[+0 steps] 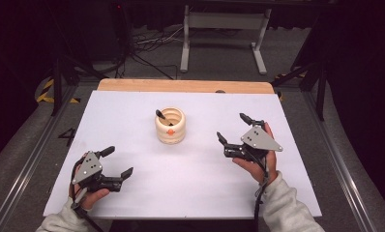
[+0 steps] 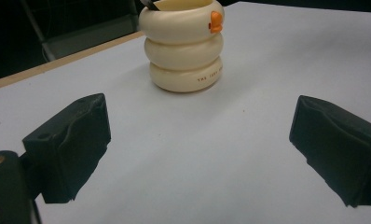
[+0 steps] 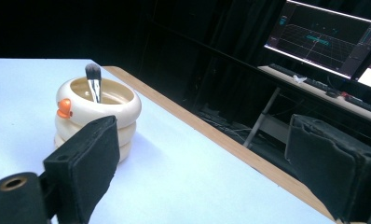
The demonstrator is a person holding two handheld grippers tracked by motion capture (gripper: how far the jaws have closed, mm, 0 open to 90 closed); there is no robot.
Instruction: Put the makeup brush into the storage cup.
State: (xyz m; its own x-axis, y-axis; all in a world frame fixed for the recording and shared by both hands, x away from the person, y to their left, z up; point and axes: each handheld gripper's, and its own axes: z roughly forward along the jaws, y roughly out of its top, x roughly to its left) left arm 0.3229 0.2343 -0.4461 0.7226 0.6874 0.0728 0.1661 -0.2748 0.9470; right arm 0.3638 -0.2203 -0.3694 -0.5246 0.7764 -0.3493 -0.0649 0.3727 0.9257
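left gripper: jaws wide apart, empty, low at the table's near-left | right gripper: jaws wide apart, empty, near-right, well apart from the holder | cream ringed holder with orange duck bill: upright mid-table, between grippers | makeup brush: stands inside holder, bristles up | white table | monitor lit beyond table.

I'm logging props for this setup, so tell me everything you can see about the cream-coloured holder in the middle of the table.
The holder is a squat cream cup shaped like three stacked rings, smooth and glossy like ceramic or plastic. A small orange duck-bill knob sticks out near its rim, and tiny dark lettering runs along the bottom ring. It stands upright on the white table top, apart from both grippers. A makeup brush leans inside it, bristles up.
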